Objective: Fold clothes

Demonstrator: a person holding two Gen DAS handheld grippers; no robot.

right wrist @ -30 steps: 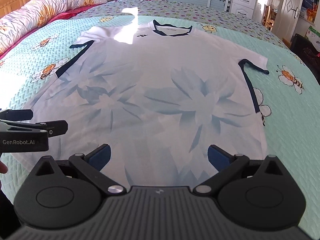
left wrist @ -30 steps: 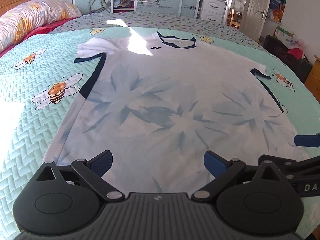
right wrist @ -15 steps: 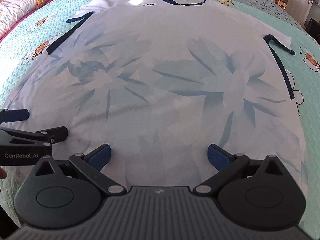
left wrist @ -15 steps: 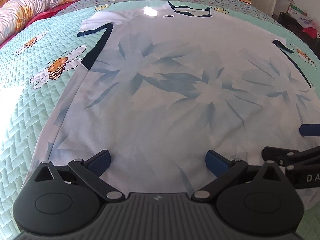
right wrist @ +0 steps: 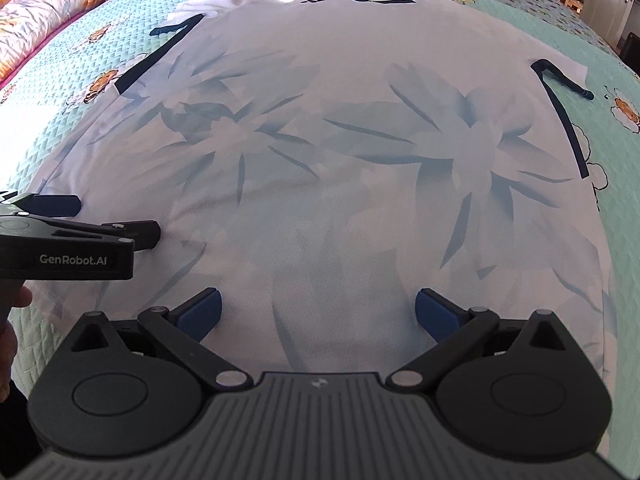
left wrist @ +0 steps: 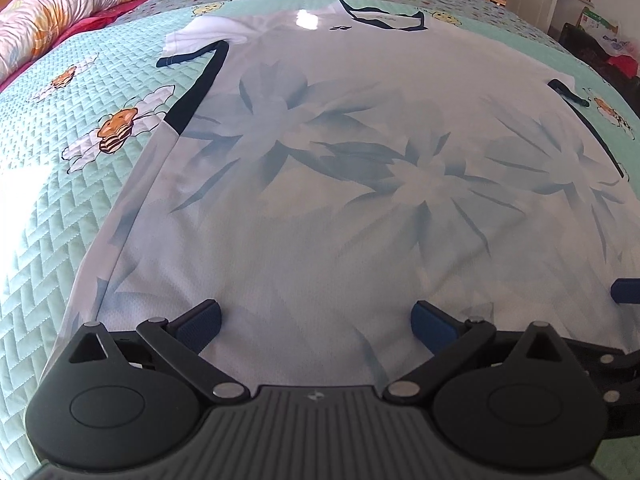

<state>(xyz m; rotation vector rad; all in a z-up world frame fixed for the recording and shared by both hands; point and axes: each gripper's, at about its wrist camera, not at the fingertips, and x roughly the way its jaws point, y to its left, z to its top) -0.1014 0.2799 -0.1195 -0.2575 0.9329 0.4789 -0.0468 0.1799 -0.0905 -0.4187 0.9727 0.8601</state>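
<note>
Both wrist cameras sit low and close above the shirt's (left wrist: 360, 200) hem, facing its collar. They share the whole shirt (right wrist: 340, 160); the right view catches the left gripper (right wrist: 116, 216).

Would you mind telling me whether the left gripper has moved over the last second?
Yes. The left gripper has dropped lower and forward over the shirt, judging by the collar looming larger.

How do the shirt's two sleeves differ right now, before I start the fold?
In the right wrist view, the left sleeve lies bunched, its white cloth rumpled above the navy trim, while the right sleeve lies flatter with its navy cuff curled into a hook. The left sleeve catches bright sunlight; the right sleeve does not. Both are white with navy trim and rest on the bee-print bedspread.
</note>
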